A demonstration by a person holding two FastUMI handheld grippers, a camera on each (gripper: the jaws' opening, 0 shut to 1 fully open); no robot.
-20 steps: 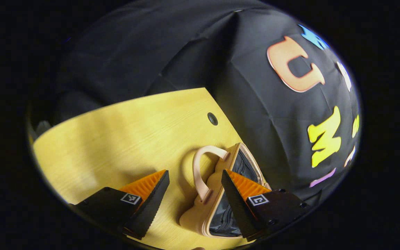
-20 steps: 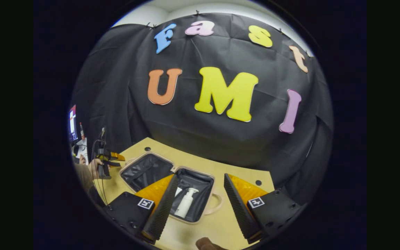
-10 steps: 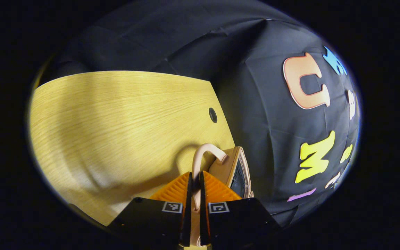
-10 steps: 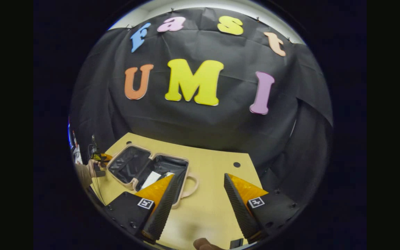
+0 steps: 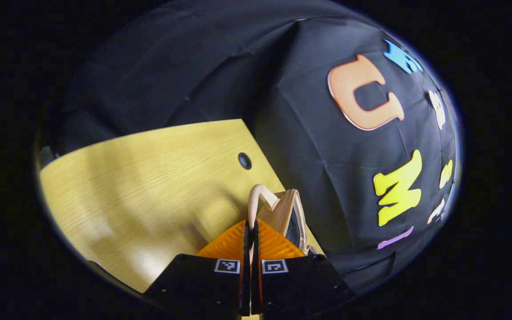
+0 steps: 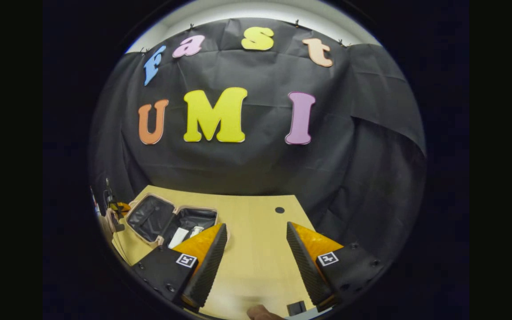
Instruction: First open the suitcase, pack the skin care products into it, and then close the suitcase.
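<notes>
Two white skin care products (image 6: pixel 184 235) are seen lying inside the open suitcase (image 6: pixel 167 220) on the bench (image 6: pixel 256 249) in the right gripper view, where the right gripper (image 6: pixel 254 262) is held wide apart and empty. Up close in the left gripper view, the left gripper (image 5: pixel 250 240) is clamped on the suitcase handle (image 5: pixel 258 198).

table (image 5: pixel 149 178): light wood | hole (image 5: pixel 244 160): dark, near far edge
</notes>
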